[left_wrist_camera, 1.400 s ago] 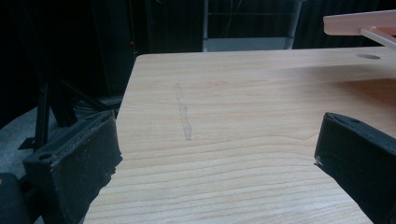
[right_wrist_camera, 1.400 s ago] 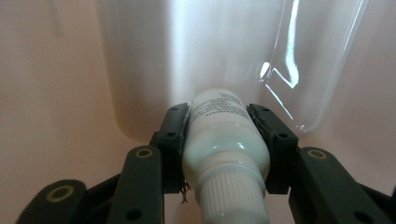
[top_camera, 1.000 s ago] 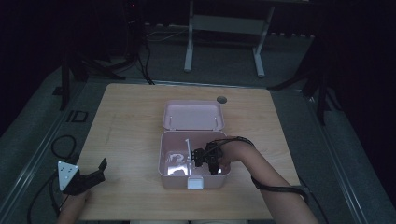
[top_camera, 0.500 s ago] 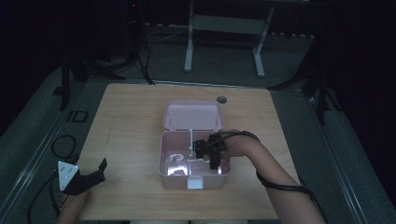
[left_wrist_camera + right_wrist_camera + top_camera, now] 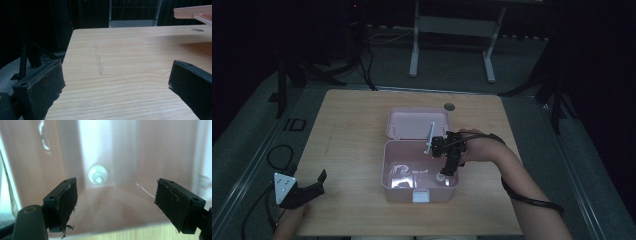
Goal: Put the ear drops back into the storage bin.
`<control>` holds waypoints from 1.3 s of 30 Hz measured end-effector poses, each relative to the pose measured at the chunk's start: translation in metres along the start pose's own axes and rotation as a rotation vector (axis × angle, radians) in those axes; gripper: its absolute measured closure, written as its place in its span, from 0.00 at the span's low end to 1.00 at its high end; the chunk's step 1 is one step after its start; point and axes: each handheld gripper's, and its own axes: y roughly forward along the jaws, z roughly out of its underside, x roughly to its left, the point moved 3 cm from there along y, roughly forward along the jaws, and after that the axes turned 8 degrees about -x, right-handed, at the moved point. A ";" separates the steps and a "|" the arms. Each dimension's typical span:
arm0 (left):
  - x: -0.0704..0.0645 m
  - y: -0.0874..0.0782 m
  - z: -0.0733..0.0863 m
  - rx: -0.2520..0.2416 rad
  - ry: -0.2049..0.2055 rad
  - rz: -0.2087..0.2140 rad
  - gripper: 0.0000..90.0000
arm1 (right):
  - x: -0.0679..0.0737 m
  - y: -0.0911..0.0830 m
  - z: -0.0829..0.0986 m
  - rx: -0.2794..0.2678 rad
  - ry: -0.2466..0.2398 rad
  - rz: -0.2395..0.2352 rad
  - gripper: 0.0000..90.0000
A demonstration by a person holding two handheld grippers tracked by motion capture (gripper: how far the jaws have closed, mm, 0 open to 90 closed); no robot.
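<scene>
Right hand-held gripper point(image 5: 447, 167) sits over the near right corner of the open pink box point(image 5: 388, 170), tipped down into it. In the right gripper view its jaws stand wide apart with nothing between them; I see only the box's pink inside past the pads.

Straight ahead of those jaws, low in the box, lies a small white round piece point(image 5: 98, 174), ringed like a cap or a bottle end. In the high view it shows as a pale dot point(image 5: 443, 177) just below the gripper tip. I cannot tell whether the gripper touches it; the gripper view suggests a gap.

Other pale items point(image 5: 401, 169) lie on the box floor off to the gripper's left, too blurred to name. The lid point(image 5: 417, 122) lies flat beyond the box, hinged back.

Left hand-held gripper point(image 5: 309, 187) rests well apart, at the near left of the table point(image 5: 357, 125), jaws open and empty over bare wood.

My judgement: box is opened, reach is made, grasp not yet closed. Left to do: close on the white piece and lift it out.
</scene>
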 end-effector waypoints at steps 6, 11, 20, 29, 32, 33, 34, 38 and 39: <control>0.000 0.000 0.000 0.000 0.002 0.000 0.00 | -0.001 -0.016 0.009 -0.056 0.018 0.013 0.19; 0.000 0.000 0.000 0.000 0.001 0.000 0.00 | -0.005 -0.039 0.021 -0.119 0.058 0.054 0.20; 0.000 0.000 0.000 0.001 0.003 0.000 0.00 | -0.010 -0.049 0.055 -0.153 0.122 0.089 0.20; 0.000 0.000 0.000 0.000 0.001 -0.001 0.00 | -0.012 -0.032 0.089 -0.202 0.209 0.118 0.20; 0.000 0.000 0.000 0.000 0.001 -0.001 0.00 | -0.014 -0.025 0.102 -0.232 0.246 0.133 0.20; 0.000 0.000 0.000 0.001 0.002 -0.001 0.00 | -0.014 -0.022 0.106 -0.238 0.259 0.135 0.20; 0.000 0.000 0.000 0.001 0.002 -0.001 0.00 | -0.014 -0.022 0.106 -0.238 0.259 0.135 0.20; 0.000 0.000 0.000 0.000 0.002 0.000 0.00 | -0.013 -0.001 0.126 -0.278 0.324 0.144 0.20; 0.000 0.000 0.000 0.000 0.002 0.000 0.00 | -0.013 -0.001 0.126 -0.278 0.324 0.144 0.20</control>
